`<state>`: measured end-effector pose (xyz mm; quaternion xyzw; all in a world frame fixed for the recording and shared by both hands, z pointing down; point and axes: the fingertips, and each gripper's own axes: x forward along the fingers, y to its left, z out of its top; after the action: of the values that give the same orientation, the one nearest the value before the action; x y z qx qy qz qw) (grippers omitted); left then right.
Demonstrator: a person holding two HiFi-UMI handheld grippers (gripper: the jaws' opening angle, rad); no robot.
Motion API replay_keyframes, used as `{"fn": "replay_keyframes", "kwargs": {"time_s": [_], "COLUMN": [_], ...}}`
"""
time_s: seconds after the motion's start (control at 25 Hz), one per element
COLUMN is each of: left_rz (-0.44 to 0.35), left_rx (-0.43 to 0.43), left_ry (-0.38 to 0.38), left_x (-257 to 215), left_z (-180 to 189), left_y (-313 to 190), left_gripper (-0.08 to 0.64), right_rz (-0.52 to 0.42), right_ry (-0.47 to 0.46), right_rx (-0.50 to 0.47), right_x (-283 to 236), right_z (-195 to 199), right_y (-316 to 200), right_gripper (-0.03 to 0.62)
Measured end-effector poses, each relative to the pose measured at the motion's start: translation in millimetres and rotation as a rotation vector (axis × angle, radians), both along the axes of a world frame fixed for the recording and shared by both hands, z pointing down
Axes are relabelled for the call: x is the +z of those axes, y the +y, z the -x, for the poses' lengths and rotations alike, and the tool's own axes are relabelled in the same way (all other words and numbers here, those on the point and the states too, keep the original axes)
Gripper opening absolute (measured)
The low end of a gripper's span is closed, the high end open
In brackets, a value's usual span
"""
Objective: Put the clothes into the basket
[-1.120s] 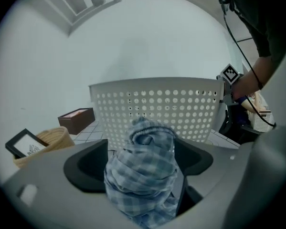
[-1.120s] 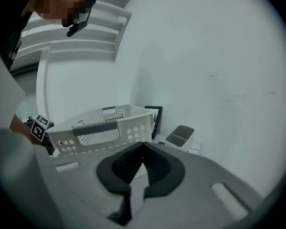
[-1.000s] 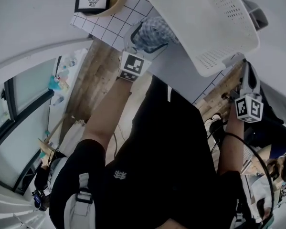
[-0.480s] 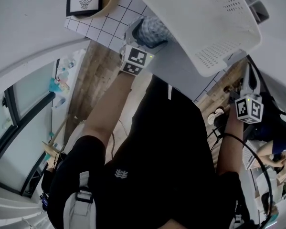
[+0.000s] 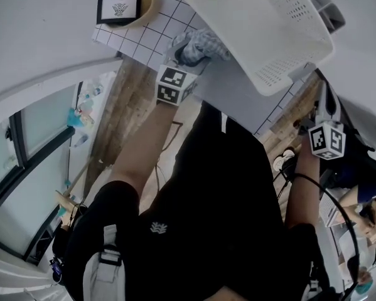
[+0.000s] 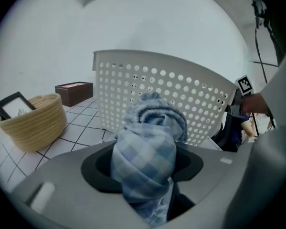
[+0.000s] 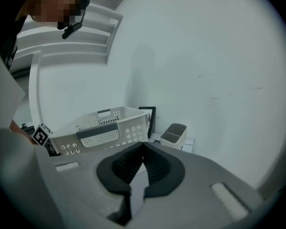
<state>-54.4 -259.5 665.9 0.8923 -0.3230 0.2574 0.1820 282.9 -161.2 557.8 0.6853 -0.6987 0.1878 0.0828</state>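
White tiled table (image 5: 137, 39), left tongs (image 6: 143, 165) just closing on checked cloth (image 6: 150, 125) beside basket (image 6: 181, 87) wall, right tongs (image 7: 142, 149) together, empty

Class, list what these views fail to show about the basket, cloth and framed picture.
Basket contents: left gripper view, its perforated wall hides them; head view, top edge cuts it.
Checked cloth, lower end: left gripper view, sunk between the left gripper's jaws.
Framed picture, print: head view, too small.

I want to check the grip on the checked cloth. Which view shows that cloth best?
The left gripper view: the checked cloth fills its centre, pinched between the left gripper's fingers, which have just been closing. The head view shows only a small bunch beside the basket; the right gripper view shows none.
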Motion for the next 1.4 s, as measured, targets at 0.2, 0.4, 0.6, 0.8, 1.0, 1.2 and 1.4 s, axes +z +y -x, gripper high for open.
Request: {"fn": "replay_keyframes", "kwargs": {"time_s": [0.2,0.4,0.6,0.8,1.0,1.2,1.4], "left_rz": [-0.008,-0.039,-0.086,-0.133,-0.205,-0.273,-0.332], "left_rx": [-0.021,-0.039,-0.067,-0.092,-0.107,-0.132,-0.127], "left_ry": [0.024,0.064,0.106,0.147,0.157,0.214,0.237], "left_x": [-25,-56,-91,-132,-171,-211,-245], "left_z": [4,5,7,9,9,5,-7], "left_y": [20,28,34,39,33,24,12], "left_gripper": [0.242,0.239,0.239,0.241,0.241,0.241,0.241], "right_rz": [-0.028,-0.061,-0.073,-0.108,-0.152,-0.167,-0.199], "right_ry": [-0.011,-0.014,-0.017,-0.022,-0.031,-0.037,-0.036], "right_rx": [-0.048,-0.099,-0.173,-0.205,-0.234,-0.255,-0.259], "right_x": [-14,-37,-53,-79,-101,-112,-124], "right_z": [16,31,54,65,70,73,69], "right_y": [-2,-6,-6,-2,-1,1,-1], "right_gripper": [0.002,0.002,0.002,0.002,0.002,0.002,0.002]}}
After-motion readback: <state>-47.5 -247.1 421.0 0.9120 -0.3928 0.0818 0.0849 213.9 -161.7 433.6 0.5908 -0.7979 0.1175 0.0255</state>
